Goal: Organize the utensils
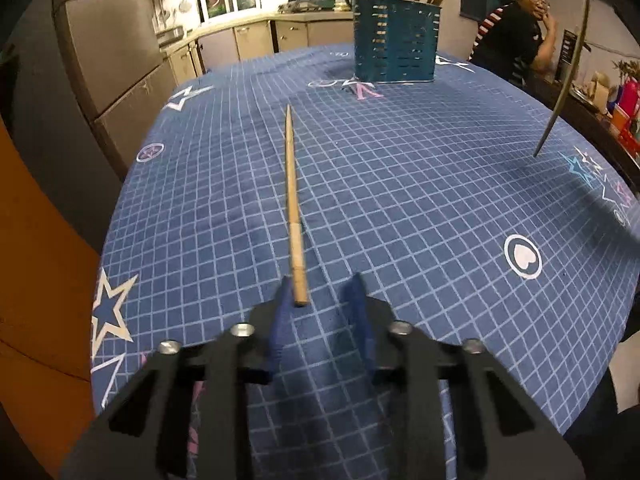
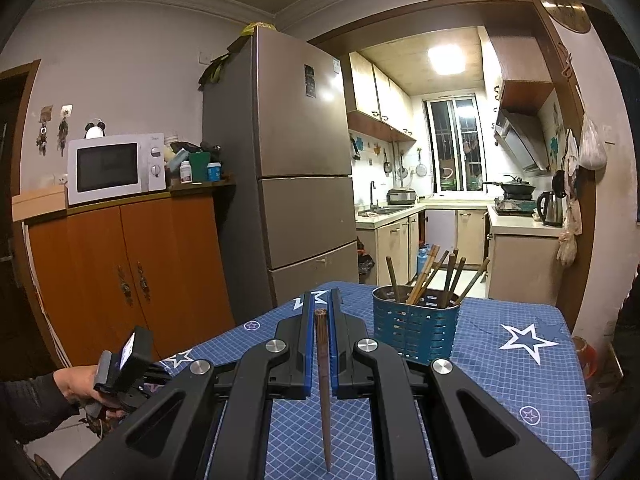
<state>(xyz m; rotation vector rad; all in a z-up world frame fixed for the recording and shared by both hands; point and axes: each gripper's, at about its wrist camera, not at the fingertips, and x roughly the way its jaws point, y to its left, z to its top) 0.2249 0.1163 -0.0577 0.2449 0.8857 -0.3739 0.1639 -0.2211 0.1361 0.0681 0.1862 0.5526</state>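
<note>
Between spread left gripper [image 1: 320,292] fingers, light chopsticks [image 1: 294,216] awaiting pinch; right gripper [image 2: 323,344] clamping dark chopstick [image 2: 323,380] for blue holder [image 2: 414,332]

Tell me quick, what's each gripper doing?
Left gripper: open, light chopstick end between its fingers, not pinched.
Right gripper: shut on a dark chopstick.

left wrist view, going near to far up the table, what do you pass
left hand-held gripper → light wooden chopstick lying on the blue grid tablecloth, its thick end between the open fingers → teal slotted utensil holder → kitchen cabinets beyond the table
</note>
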